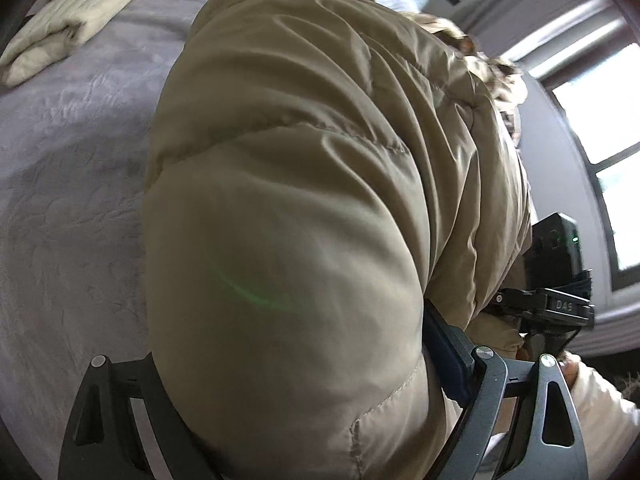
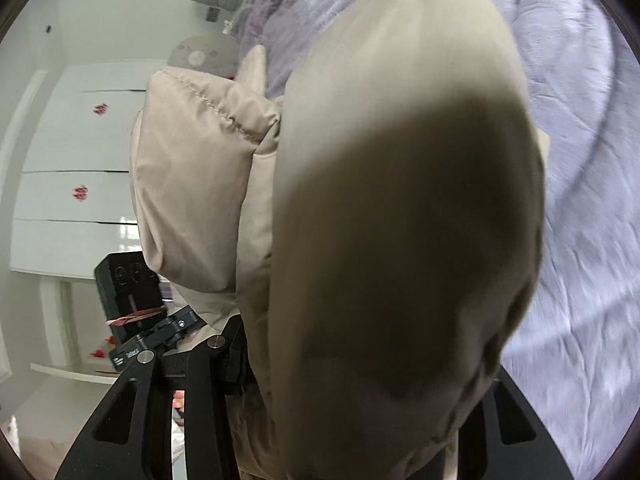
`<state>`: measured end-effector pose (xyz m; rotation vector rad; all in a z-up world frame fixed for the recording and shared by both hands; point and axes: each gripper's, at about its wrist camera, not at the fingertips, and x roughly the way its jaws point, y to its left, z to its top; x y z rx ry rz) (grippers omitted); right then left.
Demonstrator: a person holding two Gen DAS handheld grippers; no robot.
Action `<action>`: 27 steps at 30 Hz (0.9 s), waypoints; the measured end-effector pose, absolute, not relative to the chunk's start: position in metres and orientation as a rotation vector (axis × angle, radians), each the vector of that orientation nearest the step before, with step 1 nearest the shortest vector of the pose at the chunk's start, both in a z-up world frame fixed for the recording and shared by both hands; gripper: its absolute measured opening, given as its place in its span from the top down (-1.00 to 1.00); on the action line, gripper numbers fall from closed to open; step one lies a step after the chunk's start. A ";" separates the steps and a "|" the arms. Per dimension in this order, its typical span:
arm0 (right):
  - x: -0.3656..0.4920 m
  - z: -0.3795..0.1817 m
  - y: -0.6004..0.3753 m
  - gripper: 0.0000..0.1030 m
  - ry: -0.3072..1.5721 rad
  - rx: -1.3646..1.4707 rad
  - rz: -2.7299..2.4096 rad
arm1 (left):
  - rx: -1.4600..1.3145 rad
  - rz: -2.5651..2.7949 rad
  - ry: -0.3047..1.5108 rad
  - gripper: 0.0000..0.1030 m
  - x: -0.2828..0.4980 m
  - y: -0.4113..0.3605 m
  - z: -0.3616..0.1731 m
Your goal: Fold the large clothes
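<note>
left wrist view is mostly filled by the puffy beige jacket, bunched up and lifted over the lavender bed. my left hand-held gripper has its two fingers spread wide with a thick quilted bulge of the jacket wedged between them; the padding presses against both fingers, so it grips the jacket. a fur-trimmed edge of the garment shows toward the far upper right, near the window. just right of my left gripper, touching the same fabric, is my right hand-held gripper with its black camera block. a folded cream quilted garment lies on the bed at upper left, well apart from the jacket

right wrist view shows a rounded lobe of the jacket right against the lens, blurred and shadowed, covering my right hand-held gripper. only the outer parts of its fingers show at the bottom, fabric packed between them, so it clamps the jacket too. to the left, another stitched fold hangs beside the left gripper's black body, with a white dresser behind it and the bed on the right
</note>
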<state>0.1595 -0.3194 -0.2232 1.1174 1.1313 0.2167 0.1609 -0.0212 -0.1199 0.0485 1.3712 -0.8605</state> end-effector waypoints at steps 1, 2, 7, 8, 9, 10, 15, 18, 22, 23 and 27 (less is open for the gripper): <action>0.162 -0.232 -0.322 0.05 1.165 1.099 0.196 | 0.060 -0.835 1.390 -0.78 0.162 -0.021 -0.133; 0.163 -0.241 -0.321 0.02 1.190 1.085 0.176 | 0.066 -0.812 1.408 -0.82 0.164 -0.018 -0.144; 0.150 -0.244 -0.327 -0.18 1.241 1.082 0.105 | 0.029 -0.801 1.412 -0.91 0.163 -0.004 -0.170; 0.156 -0.235 -0.322 -0.19 1.259 1.055 0.089 | 0.040 -0.802 1.408 -0.91 0.158 -0.004 -0.168; 0.158 -0.229 -0.317 -0.19 1.271 1.034 0.080 | 0.050 -0.800 1.406 -0.91 0.161 -0.005 -0.170; 0.155 -0.217 -0.319 -0.19 1.293 0.993 0.060 | 0.057 -0.798 1.406 -0.91 0.172 0.000 -0.167; 0.147 -0.168 -0.320 -0.21 1.288 0.764 -0.099 | 0.065 -0.773 1.398 -0.91 0.215 -0.031 -0.128; 0.140 -0.133 -0.317 0.29 1.231 0.703 -0.106 | 0.062 -0.768 1.396 -0.91 0.217 -0.005 -0.127; 0.121 -0.114 -0.288 0.57 1.208 0.654 -0.015 | 0.075 -0.756 1.390 -0.91 0.210 0.000 -0.126; 0.127 -0.115 -0.270 0.57 1.224 0.619 0.022 | 0.077 -0.752 1.390 -0.91 0.211 -0.002 -0.126; 0.133 -0.146 -0.238 0.59 1.333 0.459 0.008 | 0.088 -0.724 1.383 -0.91 0.209 -0.010 -0.121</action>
